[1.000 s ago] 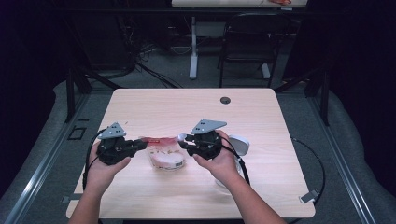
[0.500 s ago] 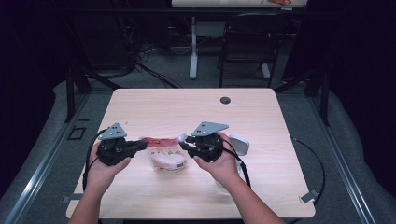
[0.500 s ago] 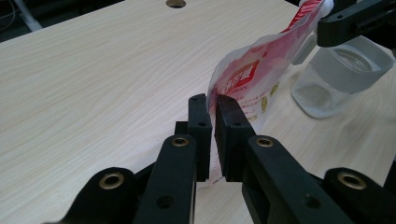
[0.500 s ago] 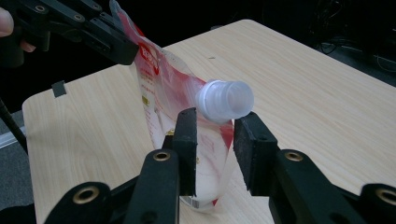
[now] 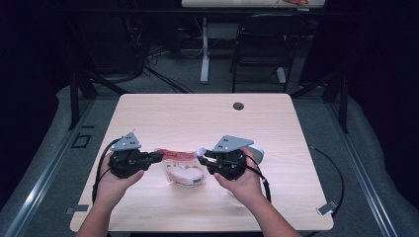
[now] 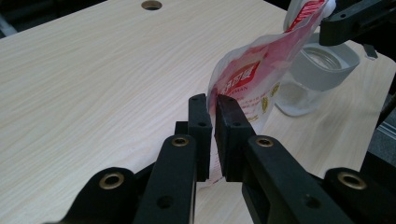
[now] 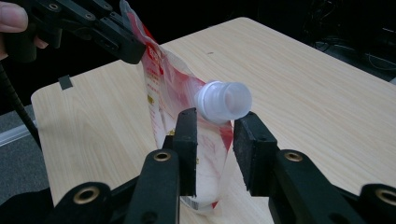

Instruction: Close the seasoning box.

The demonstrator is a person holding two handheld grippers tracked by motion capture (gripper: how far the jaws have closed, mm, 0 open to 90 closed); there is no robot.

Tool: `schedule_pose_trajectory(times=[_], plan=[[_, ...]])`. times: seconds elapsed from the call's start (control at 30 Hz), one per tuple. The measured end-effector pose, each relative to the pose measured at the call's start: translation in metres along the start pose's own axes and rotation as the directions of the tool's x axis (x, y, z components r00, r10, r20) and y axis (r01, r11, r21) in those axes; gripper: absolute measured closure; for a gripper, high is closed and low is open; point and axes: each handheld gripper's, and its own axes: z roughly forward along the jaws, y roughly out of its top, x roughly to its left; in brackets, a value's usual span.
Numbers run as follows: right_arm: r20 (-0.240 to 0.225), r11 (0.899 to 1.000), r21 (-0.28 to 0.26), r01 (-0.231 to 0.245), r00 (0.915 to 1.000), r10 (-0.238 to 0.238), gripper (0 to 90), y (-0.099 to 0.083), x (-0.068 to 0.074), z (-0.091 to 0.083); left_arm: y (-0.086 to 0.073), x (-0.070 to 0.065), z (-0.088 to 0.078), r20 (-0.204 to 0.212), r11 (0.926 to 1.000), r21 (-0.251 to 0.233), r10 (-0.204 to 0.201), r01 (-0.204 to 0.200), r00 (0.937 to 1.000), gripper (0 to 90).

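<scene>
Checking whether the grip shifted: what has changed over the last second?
The right gripper slid a little rightward along the table, staying at the pouch spout. The left gripper stays clamped on the pouch's other end; the pouch and jar are unmoved.

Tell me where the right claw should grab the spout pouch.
Grip the white capped spout, coming from below it as the right claw already sits. It is the pouch's only rigid part; the film is limp, and the left claw pinches the far corner.
</scene>
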Motion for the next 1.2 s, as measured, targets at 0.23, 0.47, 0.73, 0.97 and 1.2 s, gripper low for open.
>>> schedule_pose_trajectory(times=[0.23,0.47,0.73,0.97,1.2], plan=[[0.014,1.0,0.005,0.001,0.9999,-0.001,70.6,-0.007,0.001,-0.012,0.001,-0.009,0.008,0.014,0.9999,0.003,0.014,-0.014,0.9998,85.5],[0.021,1.0,0.013,-0.003,0.9998,0.002,70.5,-0.013,0.0,-0.017,0.002,-0.013,0.011,0.032,0.9997,0.011,0.021,-0.021,0.9993,85.4],[0.005,1.0,0.006,-0.026,0.9997,0.026,70.4,-0.018,-0.006,-0.018,0.001,-0.013,0.012,0.044,0.9998,-0.004,0.018,-0.018,0.9989,83.8],[-0.002,1.0,0.008,-0.012,0.9999,0.012,68.2,-0.017,-0.006,-0.023,0.0,-0.011,0.01,0.052,1.0,-0.005,0.009,-0.009,0.9986,81.2],[-0.001,1.0,0.015,0.012,0.9999,-0.012,67.2,-0.014,-0.006,-0.035,0.002,-0.01,-0.001,0.039,0.9996,-0.026,0.006,-0.005,0.9992,79.0]])
